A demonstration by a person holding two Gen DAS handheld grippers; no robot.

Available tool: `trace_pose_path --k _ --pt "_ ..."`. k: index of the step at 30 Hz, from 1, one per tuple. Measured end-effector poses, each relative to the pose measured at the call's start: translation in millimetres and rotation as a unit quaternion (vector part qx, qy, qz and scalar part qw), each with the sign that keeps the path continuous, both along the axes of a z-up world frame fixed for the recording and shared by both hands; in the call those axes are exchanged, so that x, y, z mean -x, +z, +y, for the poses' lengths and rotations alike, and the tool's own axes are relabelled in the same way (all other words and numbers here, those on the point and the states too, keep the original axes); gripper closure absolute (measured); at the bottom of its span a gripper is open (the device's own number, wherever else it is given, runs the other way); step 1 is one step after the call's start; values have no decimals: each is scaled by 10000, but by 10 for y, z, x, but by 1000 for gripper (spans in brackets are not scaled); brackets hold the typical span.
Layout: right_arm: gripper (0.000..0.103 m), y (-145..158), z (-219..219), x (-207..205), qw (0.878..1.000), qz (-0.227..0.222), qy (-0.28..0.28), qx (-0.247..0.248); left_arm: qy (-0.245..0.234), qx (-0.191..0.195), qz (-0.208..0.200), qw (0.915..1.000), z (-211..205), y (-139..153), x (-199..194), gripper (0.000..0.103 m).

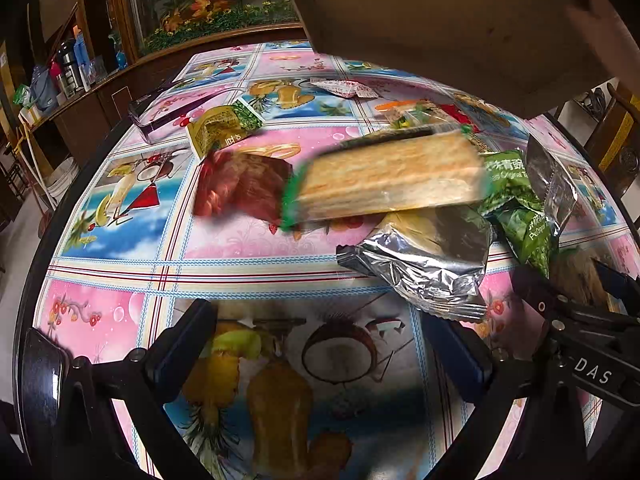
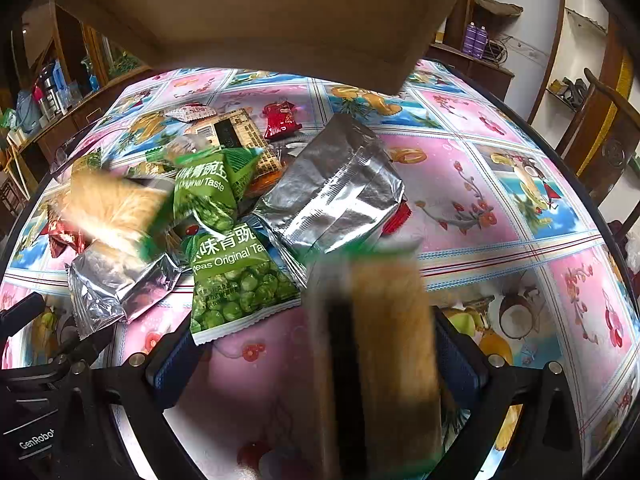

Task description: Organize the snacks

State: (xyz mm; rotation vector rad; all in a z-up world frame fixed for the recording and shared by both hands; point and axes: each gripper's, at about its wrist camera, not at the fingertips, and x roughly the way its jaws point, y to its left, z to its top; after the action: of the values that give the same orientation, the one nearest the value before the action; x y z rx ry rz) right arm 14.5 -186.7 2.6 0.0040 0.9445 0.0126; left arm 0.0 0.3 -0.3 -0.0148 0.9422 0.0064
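Observation:
A cardboard box hangs tilted above the table. Below it lies a heap of snack packets: green pea bags, silver foil packets, a red packet and a yellow-green one. A cracker packet is blurred in mid-air over the heap. Another blurred cracker packet shows between the fingers of my right gripper, whose jaws stand wide and open. My left gripper is open over bare tablecloth, nothing between its fingers.
The round table carries a pink and blue fruit-print cloth. A dark purple tin lies at its far left edge. A sideboard with bottles stands behind, and a wooden chair on the right.

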Motion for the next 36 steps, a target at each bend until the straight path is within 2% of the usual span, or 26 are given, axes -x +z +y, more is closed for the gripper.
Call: trace_pose_path --k 36 --pt "0 -13 2 0 10000 -2 2 1 0 -2 -2 10000 4 0 1 0"
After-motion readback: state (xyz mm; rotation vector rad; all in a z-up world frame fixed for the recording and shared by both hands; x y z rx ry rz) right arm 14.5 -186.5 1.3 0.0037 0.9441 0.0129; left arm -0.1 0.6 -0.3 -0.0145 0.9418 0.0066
